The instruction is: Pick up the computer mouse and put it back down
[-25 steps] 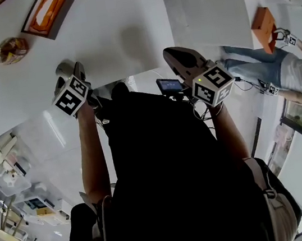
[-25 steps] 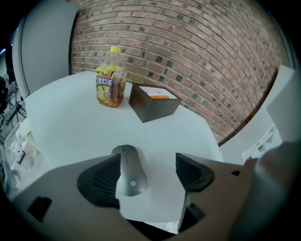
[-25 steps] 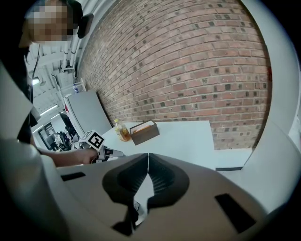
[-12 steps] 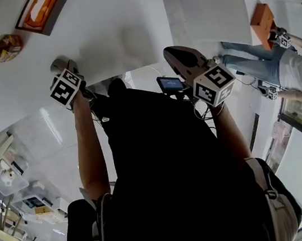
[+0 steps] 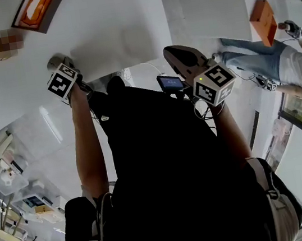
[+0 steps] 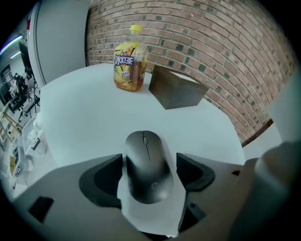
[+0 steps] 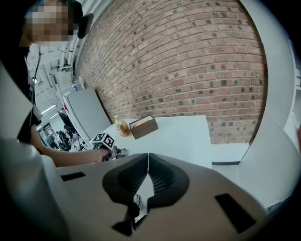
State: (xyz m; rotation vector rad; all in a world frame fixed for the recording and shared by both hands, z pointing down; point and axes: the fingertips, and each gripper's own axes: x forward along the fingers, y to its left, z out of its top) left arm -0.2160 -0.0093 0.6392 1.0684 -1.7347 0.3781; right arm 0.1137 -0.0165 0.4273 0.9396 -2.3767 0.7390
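Observation:
A dark grey computer mouse (image 6: 146,164) lies on the white round table (image 6: 80,113), seen in the left gripper view. My left gripper (image 6: 149,162) is open, one jaw on each side of the mouse, with a clear gap on the right and a very thin one on the left. In the head view the left gripper (image 5: 53,64) reaches over the table's near edge and hides the mouse. My right gripper (image 7: 148,162) is shut with nothing between its jaws, and in the head view the right gripper (image 5: 172,54) hangs off the table, over the floor.
A bottle of yellow drink (image 6: 128,59) and a brown open-topped box (image 6: 176,87) stand at the table's far side by the brick wall. The box (image 5: 37,10) shows top left in the head view. Another person (image 5: 279,65) stands at the right by an orange box (image 5: 262,14).
My left gripper has moved leftward and farther over the table's edge. The right gripper has stayed in place, shut.

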